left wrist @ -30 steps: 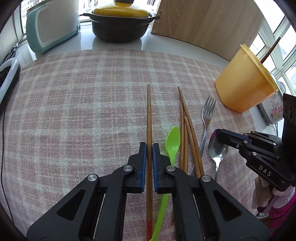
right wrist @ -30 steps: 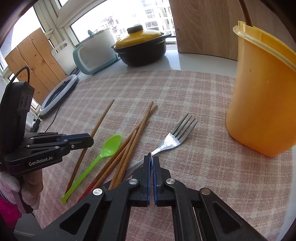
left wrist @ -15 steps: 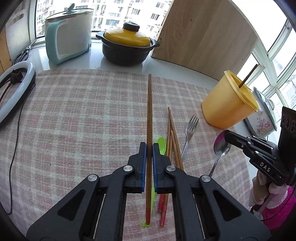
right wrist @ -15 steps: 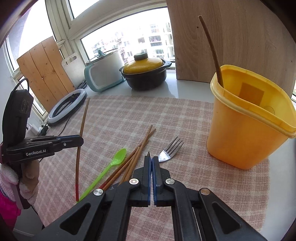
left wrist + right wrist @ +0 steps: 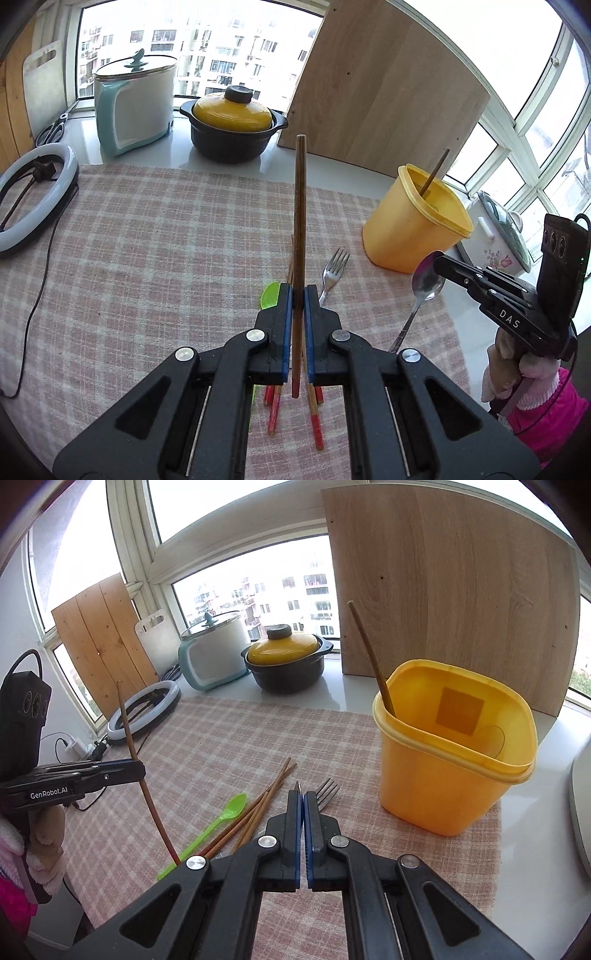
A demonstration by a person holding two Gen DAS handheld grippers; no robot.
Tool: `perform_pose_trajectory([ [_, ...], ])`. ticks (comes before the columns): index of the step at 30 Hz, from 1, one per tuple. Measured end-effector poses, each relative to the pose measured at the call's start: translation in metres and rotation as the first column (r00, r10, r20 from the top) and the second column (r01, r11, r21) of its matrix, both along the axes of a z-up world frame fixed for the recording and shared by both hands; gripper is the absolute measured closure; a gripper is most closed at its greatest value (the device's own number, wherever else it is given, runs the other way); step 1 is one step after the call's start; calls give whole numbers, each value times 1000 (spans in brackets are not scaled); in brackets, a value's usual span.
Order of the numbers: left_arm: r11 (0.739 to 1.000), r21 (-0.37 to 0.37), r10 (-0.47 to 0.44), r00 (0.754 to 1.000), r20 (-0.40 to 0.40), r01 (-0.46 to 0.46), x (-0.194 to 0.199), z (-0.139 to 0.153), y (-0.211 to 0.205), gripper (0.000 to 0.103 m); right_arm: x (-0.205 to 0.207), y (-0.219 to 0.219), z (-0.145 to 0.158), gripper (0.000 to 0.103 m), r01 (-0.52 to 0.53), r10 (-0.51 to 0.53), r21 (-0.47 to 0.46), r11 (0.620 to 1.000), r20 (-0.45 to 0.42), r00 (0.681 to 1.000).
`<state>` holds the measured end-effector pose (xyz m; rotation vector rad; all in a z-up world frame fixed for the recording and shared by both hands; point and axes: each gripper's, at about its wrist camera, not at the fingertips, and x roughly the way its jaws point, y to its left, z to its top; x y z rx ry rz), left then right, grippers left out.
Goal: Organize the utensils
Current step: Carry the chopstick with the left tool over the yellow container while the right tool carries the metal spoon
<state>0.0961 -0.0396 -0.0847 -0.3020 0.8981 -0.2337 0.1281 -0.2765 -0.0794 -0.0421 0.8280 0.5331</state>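
My left gripper is shut on a brown wooden chopstick and holds it in the air above the checked cloth; it also shows in the right wrist view. My right gripper is shut on a metal spoon, held in the air near the yellow tub. The tub stands on the cloth's right side with one chopstick leaning in it. Several chopsticks, a green plastic spoon and a metal fork lie on the cloth.
A black pot with a yellow lid, a teal and white cooker and a wooden board stand at the back. A ring light with its cable lies at the left. A floral white pot stands right of the tub.
Both grippers have risen from the cloth. The left has lifted the chopstick clear of the table, and the right has lifted the spoon toward the yellow tub.
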Motion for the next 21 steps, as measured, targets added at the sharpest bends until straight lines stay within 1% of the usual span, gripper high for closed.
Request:
perform_pose_trajectory([
  [6, 1000, -2, -16, 998, 61, 16, -7, 28, -24, 99, -7, -17, 26, 103, -10, 10, 4, 1000, 69, 998],
  [12, 999, -15, -50, 990, 131, 53, -12, 58, -51, 99, -13, -40, 56, 103, 6, -8, 15, 1000, 133, 991],
  [16, 997, -18, -68, 984, 166, 72, -7, 74, -69, 99, -14, -58, 72, 103, 27, -30, 19, 999, 166, 986],
  [21, 996, -35, -73, 977, 201, 82, 3, 86, -89, 99, -7, -81, 92, 103, 58, -62, 28, 998, 209, 976],
])
